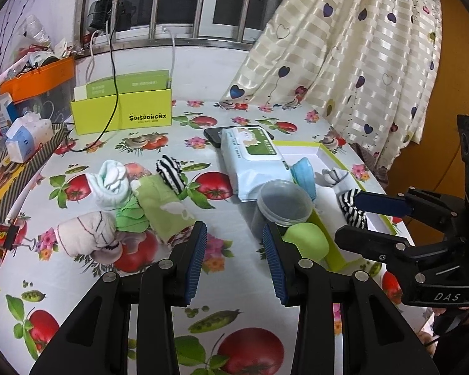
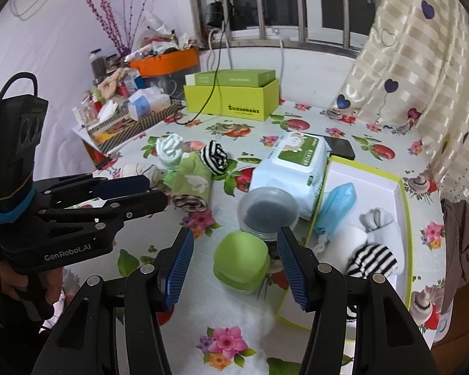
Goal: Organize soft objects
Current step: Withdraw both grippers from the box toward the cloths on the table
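We hold our left gripper [image 1: 234, 247] low and level, its two blue-padded fingers [image 1: 197, 259] spread wide apart with nothing between them. Seen from the other side, it reaches in from the left, and our left hand [image 2: 31, 284] wraps its black handle from below. Our right gripper [image 2: 234, 262] points forward too, jaws parted, pads [image 2: 292, 268] bare. From the left wrist view it enters at the right edge with its fingers apart.

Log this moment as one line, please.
left gripper: open, empty | right gripper: open, empty | tray: three soft items | table: four left
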### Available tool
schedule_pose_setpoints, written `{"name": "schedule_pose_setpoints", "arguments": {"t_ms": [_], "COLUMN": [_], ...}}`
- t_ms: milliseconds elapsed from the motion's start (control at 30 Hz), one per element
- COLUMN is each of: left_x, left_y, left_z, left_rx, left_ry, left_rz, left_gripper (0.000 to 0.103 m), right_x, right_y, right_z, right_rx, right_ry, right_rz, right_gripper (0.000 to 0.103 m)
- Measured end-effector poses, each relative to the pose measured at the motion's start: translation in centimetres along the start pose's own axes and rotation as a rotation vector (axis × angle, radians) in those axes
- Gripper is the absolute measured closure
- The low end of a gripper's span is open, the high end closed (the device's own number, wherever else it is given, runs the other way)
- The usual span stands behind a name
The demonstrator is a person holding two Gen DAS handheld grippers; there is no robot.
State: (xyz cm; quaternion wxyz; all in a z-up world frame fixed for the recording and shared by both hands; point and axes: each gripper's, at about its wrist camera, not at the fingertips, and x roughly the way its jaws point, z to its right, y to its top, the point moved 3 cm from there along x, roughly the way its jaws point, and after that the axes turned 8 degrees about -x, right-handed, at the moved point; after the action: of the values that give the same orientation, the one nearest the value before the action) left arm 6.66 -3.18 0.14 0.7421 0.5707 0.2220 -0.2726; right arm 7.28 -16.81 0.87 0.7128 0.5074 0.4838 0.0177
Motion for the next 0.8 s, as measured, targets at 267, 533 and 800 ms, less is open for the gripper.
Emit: {"name": "schedule_pose_setpoints", "arguments": {"t_ms": [267,533,800], "left_x": [0.2,0.6,0.6], "left_y": [-0.1,-0.3,-0.6], "left_z": [-1.9,-3.8,-4.9], "left_rx": [-0.027,-0.052,-0.065], "left_ry": [0.022,0.044,0.056], "left_rz": [-0.005,-0.014,-0.019], "left_gripper": [0.064,0.064,0.064], "right_x": [1.5,2.8,3.5], "right_y": [1.0,1.8,2.3], "right_z": [-1.4,-2.7,-3.6], "right_rx": [-0.033,-0.063,-0.085], "right_ry": [0.019,0.037,0.051], "right_rz": [-0.018,-0.034,-0.047], "right_gripper": [0.048,0.048,0.048]}}
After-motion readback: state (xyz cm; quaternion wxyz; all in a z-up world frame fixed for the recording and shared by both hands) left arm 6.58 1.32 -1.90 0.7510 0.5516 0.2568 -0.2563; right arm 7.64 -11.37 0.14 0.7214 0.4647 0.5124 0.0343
